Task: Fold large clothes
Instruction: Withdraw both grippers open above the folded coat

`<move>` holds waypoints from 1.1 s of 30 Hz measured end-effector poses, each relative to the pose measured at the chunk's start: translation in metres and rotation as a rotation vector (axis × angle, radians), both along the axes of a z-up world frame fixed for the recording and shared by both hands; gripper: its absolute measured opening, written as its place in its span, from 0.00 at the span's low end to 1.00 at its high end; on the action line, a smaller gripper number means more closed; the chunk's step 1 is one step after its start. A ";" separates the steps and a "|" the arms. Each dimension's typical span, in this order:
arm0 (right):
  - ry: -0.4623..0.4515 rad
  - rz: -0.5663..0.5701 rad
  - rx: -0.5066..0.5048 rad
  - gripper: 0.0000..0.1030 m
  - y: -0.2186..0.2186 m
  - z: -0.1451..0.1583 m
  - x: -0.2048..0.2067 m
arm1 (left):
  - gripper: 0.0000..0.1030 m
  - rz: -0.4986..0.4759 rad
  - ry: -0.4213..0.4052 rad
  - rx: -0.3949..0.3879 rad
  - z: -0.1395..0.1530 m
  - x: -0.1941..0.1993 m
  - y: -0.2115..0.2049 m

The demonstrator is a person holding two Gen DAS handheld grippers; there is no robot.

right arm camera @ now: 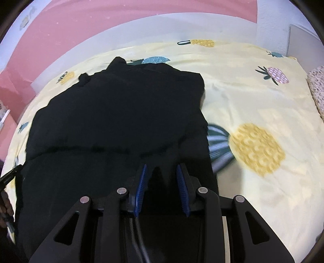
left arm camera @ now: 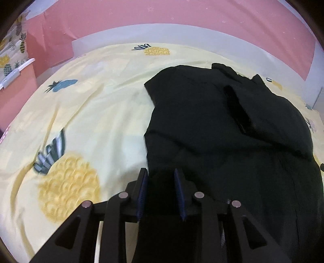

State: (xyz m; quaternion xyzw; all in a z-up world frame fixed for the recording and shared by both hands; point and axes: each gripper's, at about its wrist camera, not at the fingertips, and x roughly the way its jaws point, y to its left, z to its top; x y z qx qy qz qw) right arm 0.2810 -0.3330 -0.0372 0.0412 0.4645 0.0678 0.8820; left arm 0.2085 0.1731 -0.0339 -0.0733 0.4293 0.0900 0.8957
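A large black garment (left arm camera: pixel 212 121) lies crumpled on a pale yellow pineapple-print bed sheet (left arm camera: pixel 91 111), with its near part partly doubled over itself. My left gripper (left arm camera: pixel 161 178) is at the garment's near left edge, and black cloth fills the narrow gap between its blue pads. In the right wrist view the same garment (right arm camera: pixel 121 111) spreads across the sheet (right arm camera: pixel 253 97). My right gripper (right arm camera: pixel 161 174) is at its near right edge, jaws narrow, with a bunched fold of black cloth pinched between the pads. The cloth hides the lower parts of both grippers' pads.
A white bed frame (left arm camera: pixel 162 30) and pink wall (left arm camera: pixel 141 14) run behind the bed. A pink cabinet with a white handle (left arm camera: pixel 16 70) stands at the far left. A speckled pillow (right arm camera: pixel 318 91) lies at the bed's right edge. Bare sheet flanks the garment.
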 end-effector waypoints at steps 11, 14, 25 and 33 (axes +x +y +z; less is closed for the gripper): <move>-0.002 -0.008 0.027 0.31 -0.005 0.019 -0.094 | 0.38 -0.057 -0.021 0.008 0.038 -0.075 -0.027; -0.009 -0.006 0.027 0.34 -0.005 0.023 -0.117 | 0.39 -0.073 -0.031 0.027 0.046 -0.096 -0.037; -0.009 0.010 0.029 0.49 -0.009 0.025 -0.178 | 0.43 -0.141 -0.023 0.035 0.052 -0.160 -0.069; 0.021 -0.010 0.031 0.49 -0.020 0.016 -0.201 | 0.46 -0.145 -0.008 0.048 0.048 -0.176 -0.070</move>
